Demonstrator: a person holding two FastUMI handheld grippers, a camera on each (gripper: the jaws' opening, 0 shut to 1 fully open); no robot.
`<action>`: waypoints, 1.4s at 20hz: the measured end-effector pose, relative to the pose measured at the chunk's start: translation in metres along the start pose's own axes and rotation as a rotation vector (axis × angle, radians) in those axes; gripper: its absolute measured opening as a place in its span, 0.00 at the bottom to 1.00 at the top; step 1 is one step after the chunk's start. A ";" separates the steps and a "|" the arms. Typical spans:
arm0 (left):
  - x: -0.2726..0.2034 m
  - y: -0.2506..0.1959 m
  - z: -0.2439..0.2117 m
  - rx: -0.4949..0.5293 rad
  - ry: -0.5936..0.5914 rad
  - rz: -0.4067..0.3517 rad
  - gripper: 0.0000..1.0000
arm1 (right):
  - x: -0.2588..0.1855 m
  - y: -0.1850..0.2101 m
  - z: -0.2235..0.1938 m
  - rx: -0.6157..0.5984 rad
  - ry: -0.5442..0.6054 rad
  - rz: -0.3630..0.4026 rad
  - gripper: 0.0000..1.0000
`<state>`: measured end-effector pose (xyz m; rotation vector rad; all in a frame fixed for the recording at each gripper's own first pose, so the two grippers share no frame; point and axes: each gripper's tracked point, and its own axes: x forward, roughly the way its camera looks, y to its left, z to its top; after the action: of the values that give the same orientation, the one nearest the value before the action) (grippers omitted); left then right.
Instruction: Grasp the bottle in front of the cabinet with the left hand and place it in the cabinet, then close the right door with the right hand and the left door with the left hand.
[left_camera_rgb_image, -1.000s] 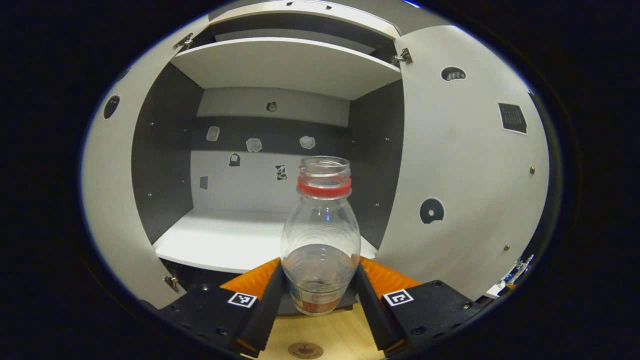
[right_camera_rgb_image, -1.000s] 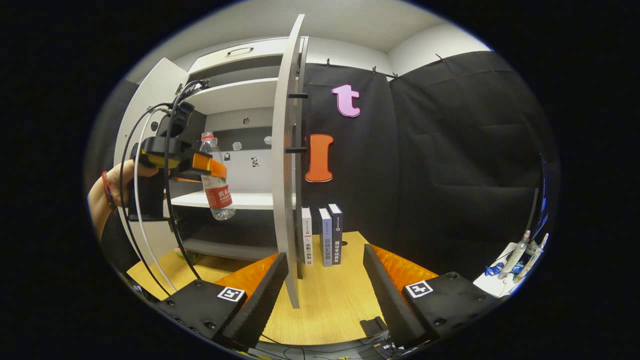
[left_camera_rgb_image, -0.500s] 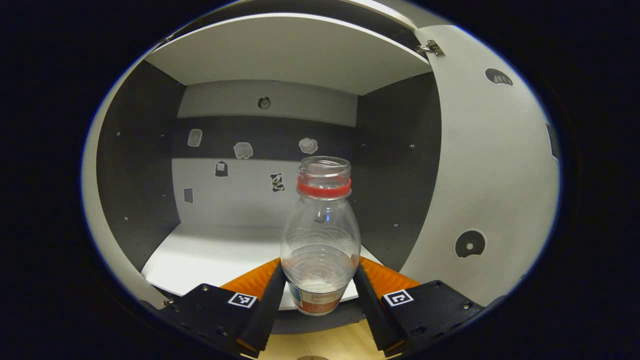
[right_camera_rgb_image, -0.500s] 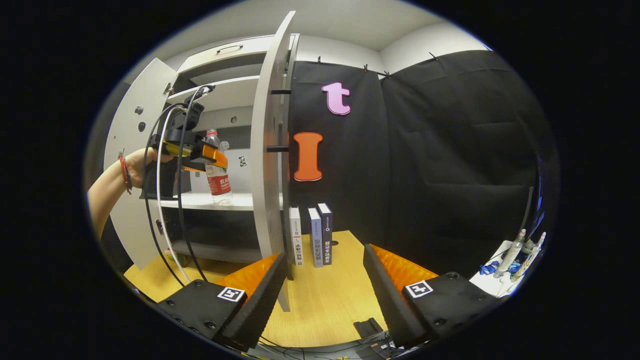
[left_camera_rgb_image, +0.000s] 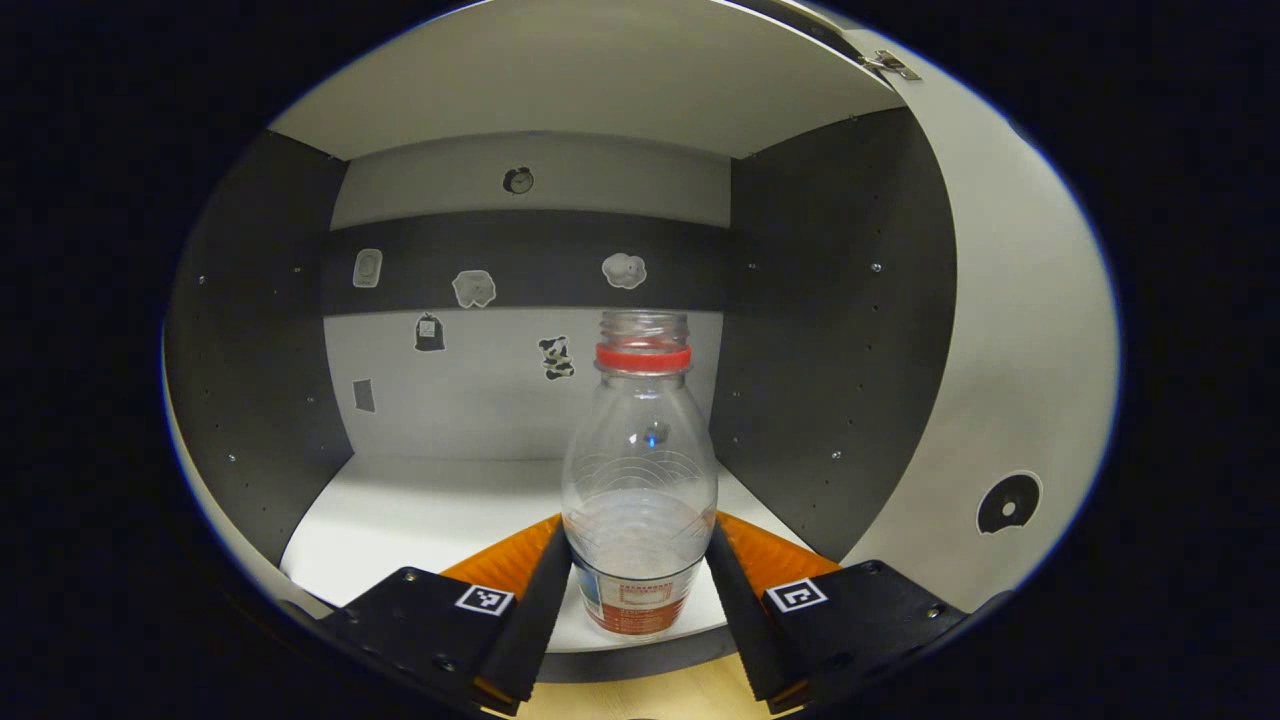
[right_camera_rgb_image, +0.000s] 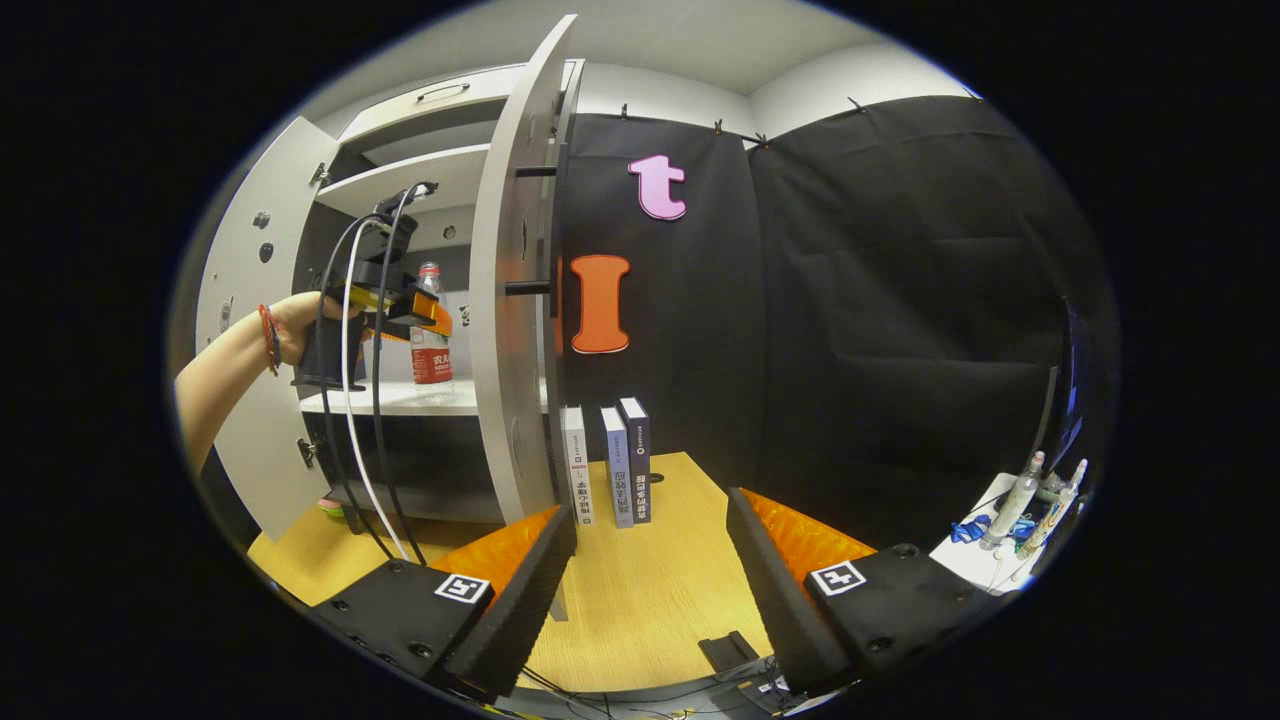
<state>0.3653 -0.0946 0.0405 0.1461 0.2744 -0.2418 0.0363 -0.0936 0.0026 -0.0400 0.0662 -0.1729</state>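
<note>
We see the left gripper (left_camera_rgb_image: 640, 600) pinching the bottle (left_camera_rgb_image: 640, 480) at lower centre, over the cabinet shelf (left_camera_rgb_image: 420, 510); our right gripper (right_camera_rgb_image: 650, 570) is spread, empty

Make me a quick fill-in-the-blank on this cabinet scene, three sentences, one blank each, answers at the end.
1. The left gripper is shut on the ____.
2. The bottle has no cap, only a ____ ring around its neck.
3. Beside the open right door, three ____ stand upright on the wooden table.

Missing words: bottle; red; books
</note>
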 end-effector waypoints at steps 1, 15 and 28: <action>0.001 0.001 0.000 0.002 0.001 0.003 0.78 | 0.000 -0.001 0.000 -0.001 0.000 -0.004 1.00; -0.042 0.002 0.015 -0.017 -0.071 0.005 0.94 | -0.003 0.011 0.005 -0.002 -0.010 0.012 1.00; -0.183 0.035 0.012 -0.060 -0.181 0.081 0.94 | -0.009 0.017 0.023 -0.042 -0.036 0.081 1.00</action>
<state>0.2060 -0.0234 0.1076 0.0751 0.0957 -0.1648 0.0314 -0.0742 0.0250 -0.0819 0.0357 -0.0900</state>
